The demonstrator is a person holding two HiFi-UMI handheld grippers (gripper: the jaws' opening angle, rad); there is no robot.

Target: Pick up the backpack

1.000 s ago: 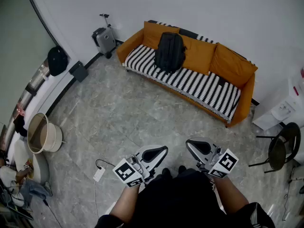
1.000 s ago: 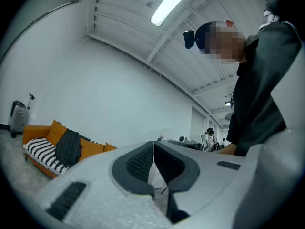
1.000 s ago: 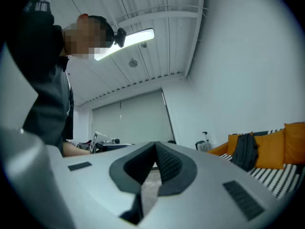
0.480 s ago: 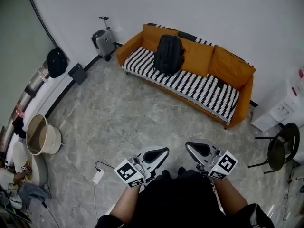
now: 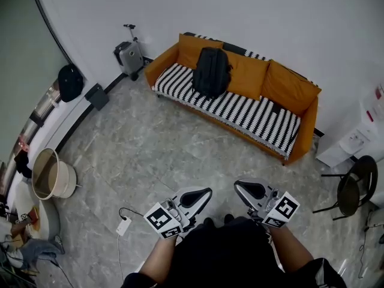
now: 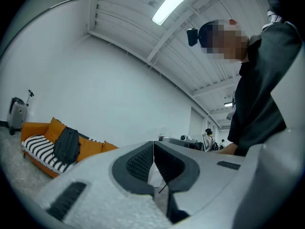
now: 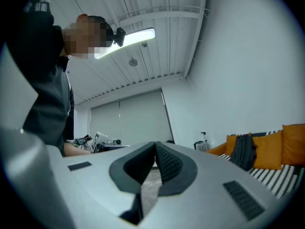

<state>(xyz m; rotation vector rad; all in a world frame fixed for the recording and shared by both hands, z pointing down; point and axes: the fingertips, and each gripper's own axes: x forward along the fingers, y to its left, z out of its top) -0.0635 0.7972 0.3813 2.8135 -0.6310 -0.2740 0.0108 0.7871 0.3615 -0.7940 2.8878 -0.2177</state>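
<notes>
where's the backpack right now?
Head view, upper middle: the black backpack stands on the view's left half of the orange sofa, leaning against its back cushions.

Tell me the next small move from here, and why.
Probably step forward across the floor toward the sofa. The backpack sits upright on its striped seat against the back cushions, well beyond both grippers; the left gripper and right gripper are near the body, fingers shut and empty.
</notes>
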